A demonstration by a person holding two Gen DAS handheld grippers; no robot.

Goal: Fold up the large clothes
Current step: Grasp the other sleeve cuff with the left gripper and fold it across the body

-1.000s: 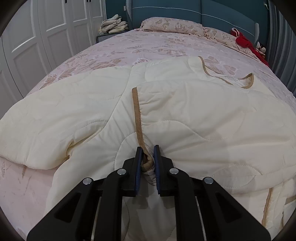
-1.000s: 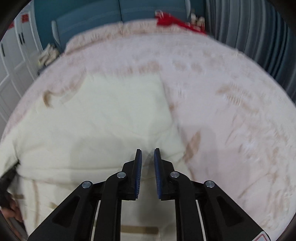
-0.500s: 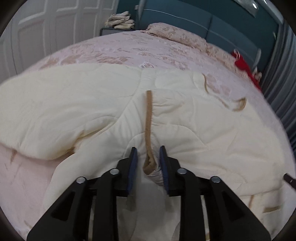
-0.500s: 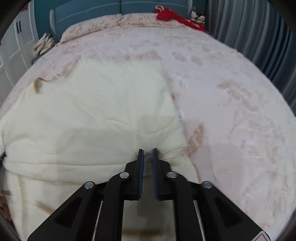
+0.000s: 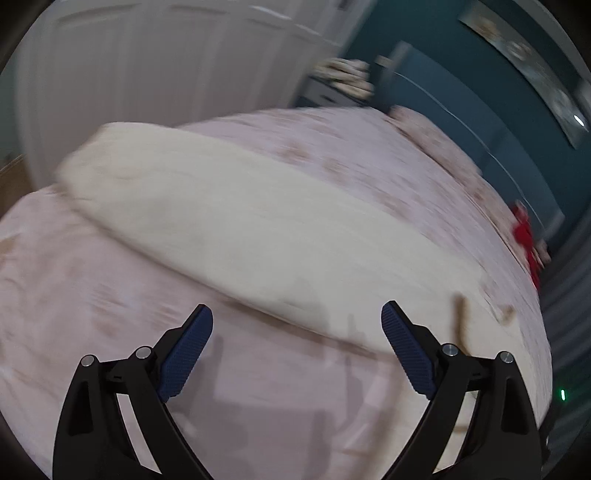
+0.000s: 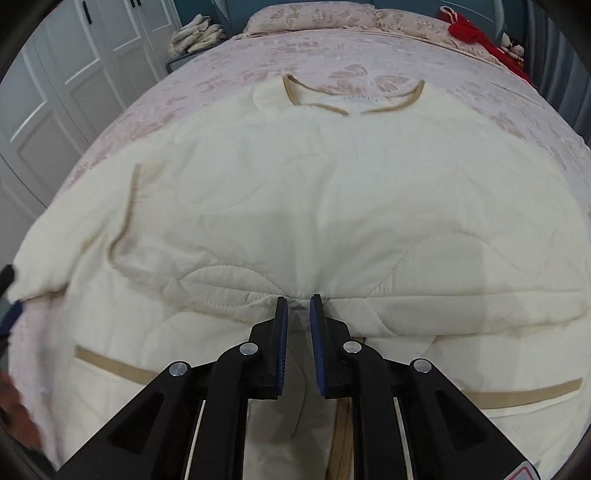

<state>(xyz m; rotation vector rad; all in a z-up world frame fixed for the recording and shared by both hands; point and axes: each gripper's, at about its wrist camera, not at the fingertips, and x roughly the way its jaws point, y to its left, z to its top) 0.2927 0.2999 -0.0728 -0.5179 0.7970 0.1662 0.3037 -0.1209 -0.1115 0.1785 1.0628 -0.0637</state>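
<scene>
While the right gripper (image 6: 295, 308) is pinching a fold of the cream quilted jacket (image 6: 332, 192) between nearly closed jaws, the left gripper (image 5: 297, 332) is hanging wide apart, grasping nothing, above the pink floral bedspread (image 5: 92, 288). Beyond the tongs, the jacket is lying spread across the bed, its tan-trimmed neckline (image 6: 351, 107) pointing toward the pillows (image 6: 314, 16). Farther back, a red garment (image 6: 476, 33) is sitting near the teal headboard (image 5: 461, 110), with white wardrobe doors (image 6: 74, 74) standing at left.
</scene>
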